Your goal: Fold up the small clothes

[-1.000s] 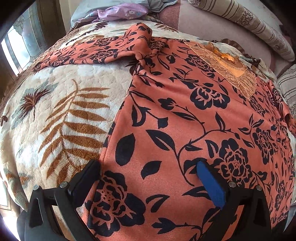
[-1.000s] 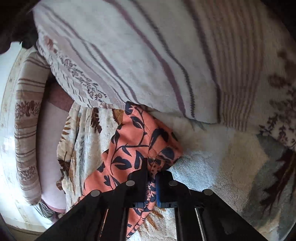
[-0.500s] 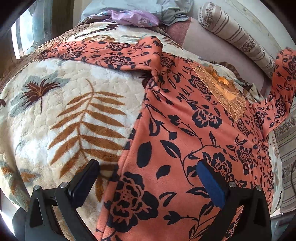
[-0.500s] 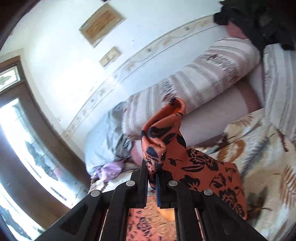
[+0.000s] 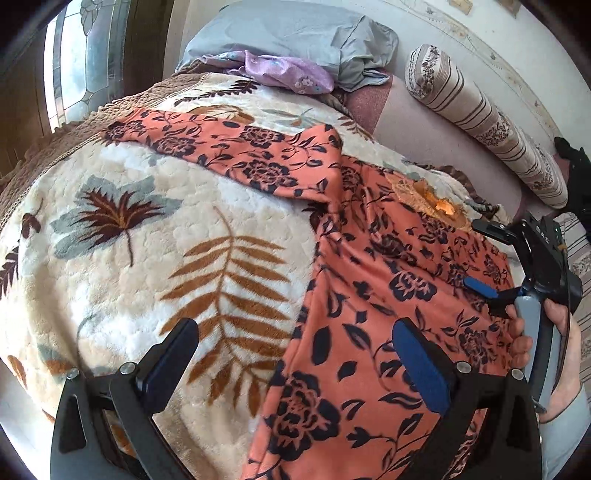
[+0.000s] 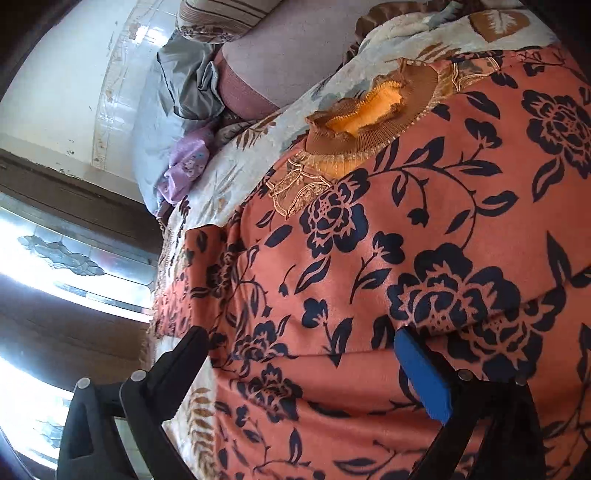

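An orange top with dark blue flowers (image 5: 369, 314) lies flat on a cream leaf-print blanket (image 5: 147, 258). Its left sleeve (image 5: 207, 147) stretches out to the far left. Its right sleeve is folded over the body (image 6: 461, 295), below the brown ribbed collar (image 6: 369, 122). My left gripper (image 5: 295, 365) is open and empty, hovering over the top's lower left hem. My right gripper (image 6: 299, 369) is open and empty just above the folded sleeve; it also shows in the left wrist view (image 5: 480, 286) at the right.
A grey pillow (image 5: 295, 33) and a purple cloth (image 5: 284, 70) lie at the bed's far end. A striped bolster (image 5: 487, 122) runs along the wall on the right. A window (image 5: 74, 55) is at the far left.
My right gripper carried the right sleeve up and over the top, laid it across the body and opened. My left gripper stayed open over the hem.
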`<state>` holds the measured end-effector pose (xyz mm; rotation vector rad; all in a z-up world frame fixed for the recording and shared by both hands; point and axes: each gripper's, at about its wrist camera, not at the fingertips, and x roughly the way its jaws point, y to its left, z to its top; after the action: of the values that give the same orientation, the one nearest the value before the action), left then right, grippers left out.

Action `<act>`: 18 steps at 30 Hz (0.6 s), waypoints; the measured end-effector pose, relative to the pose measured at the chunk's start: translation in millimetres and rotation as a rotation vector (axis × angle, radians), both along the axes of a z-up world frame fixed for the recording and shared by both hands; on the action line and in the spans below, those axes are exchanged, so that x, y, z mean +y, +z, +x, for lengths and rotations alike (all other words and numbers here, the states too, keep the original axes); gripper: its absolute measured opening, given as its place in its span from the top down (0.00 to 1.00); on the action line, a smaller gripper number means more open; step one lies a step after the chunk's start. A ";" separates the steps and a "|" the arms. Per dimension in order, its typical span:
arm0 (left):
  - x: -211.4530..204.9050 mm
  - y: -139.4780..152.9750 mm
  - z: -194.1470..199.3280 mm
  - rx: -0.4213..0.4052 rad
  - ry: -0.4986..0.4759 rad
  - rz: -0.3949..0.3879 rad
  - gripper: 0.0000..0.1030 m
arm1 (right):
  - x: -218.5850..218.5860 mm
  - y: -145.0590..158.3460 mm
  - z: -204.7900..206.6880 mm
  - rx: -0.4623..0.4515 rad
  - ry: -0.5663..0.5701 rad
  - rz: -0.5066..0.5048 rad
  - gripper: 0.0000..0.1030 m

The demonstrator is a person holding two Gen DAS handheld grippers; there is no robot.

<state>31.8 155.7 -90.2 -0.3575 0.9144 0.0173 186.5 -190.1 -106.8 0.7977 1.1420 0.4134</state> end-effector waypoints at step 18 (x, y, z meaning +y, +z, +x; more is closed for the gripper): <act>-73.5 -43.0 171.9 0.222 -0.069 -0.389 0.01 | -143.2 11.1 -90.6 -0.047 -0.193 -0.011 0.01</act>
<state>203.6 82.2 -133.3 -0.6955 1.1508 -0.1900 95.9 -333.3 -95.7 0.8758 1.0128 0.2637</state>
